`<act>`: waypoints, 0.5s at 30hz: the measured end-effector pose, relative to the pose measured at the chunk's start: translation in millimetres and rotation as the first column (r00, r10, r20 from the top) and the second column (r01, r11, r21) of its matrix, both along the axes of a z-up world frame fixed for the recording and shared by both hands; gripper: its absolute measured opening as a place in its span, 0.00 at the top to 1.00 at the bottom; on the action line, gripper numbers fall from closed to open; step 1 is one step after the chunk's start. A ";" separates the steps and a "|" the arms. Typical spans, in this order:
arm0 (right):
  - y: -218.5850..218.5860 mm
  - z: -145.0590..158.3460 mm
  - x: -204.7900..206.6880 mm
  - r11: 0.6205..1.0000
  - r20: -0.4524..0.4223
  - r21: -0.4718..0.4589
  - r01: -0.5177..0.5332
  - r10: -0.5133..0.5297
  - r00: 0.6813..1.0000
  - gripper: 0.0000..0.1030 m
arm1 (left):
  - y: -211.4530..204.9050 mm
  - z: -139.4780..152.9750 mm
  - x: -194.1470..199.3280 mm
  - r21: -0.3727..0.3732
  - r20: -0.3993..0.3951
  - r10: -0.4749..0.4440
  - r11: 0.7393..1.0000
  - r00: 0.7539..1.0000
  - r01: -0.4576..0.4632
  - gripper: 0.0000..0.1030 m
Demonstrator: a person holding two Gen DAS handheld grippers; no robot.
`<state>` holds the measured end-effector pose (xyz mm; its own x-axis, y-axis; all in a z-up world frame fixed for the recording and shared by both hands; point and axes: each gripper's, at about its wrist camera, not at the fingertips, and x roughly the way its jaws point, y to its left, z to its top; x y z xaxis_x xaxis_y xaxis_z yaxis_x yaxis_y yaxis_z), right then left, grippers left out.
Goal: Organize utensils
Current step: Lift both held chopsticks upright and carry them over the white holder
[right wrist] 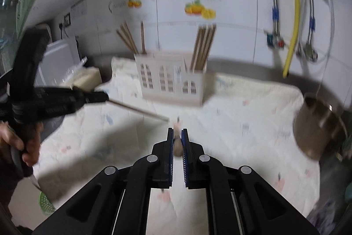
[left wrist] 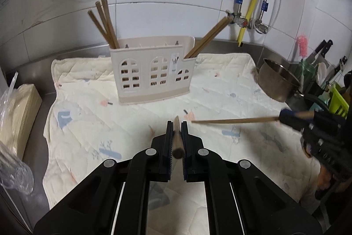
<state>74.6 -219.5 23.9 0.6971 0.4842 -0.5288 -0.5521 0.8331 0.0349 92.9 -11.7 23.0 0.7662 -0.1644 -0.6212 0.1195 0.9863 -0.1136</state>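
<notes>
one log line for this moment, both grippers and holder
left gripper: shut on chopstick | right gripper: shut on second chopstick | holder: chopsticks in both end compartments

The utensil holder (left wrist: 154, 71) stands on the cloth (left wrist: 220, 89) at 12 o'clock, backed by the wall (left wrist: 143, 14). Chopsticks stand in its 2 end compartments, one bunch (left wrist: 105, 21) leaning toward 11 o'clock, the other (left wrist: 208, 39) toward 1 o'clock. At 3 o'clock the pot (left wrist: 277, 80) sits off the cloth's edge on the bench (left wrist: 39, 58). At 9 o'clock lies a stack of paper (left wrist: 19, 116).
</notes>
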 end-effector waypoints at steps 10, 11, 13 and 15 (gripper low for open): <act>17.2 67.6 47.9 0.998 0.066 0.012 -0.065 0.064 0.996 0.93 | 10.3 33.8 34.2 0.024 0.026 -0.021 1.000 0.999 0.020 0.94; 19.1 76.7 54.1 0.997 0.069 0.016 -0.074 0.073 0.995 0.93 | 10.4 37.7 35.9 0.028 0.031 -0.023 0.999 0.999 0.022 0.95; 22.3 89.9 62.3 0.996 0.073 0.024 -0.090 0.088 0.993 0.93 | 11.7 50.2 40.7 0.036 0.048 -0.032 0.999 0.998 0.030 0.95; 25.2 100.2 68.6 0.994 0.077 0.027 -0.103 0.100 0.992 0.93 | 12.9 61.1 43.8 0.042 0.064 -0.037 0.999 0.997 0.034 0.95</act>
<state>143.2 -194.3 124.0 0.6806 0.5698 -0.4605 -0.6359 0.7716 0.0149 136.6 1.2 84.0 0.7991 -0.1681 -0.5772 0.1605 0.9849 -0.0647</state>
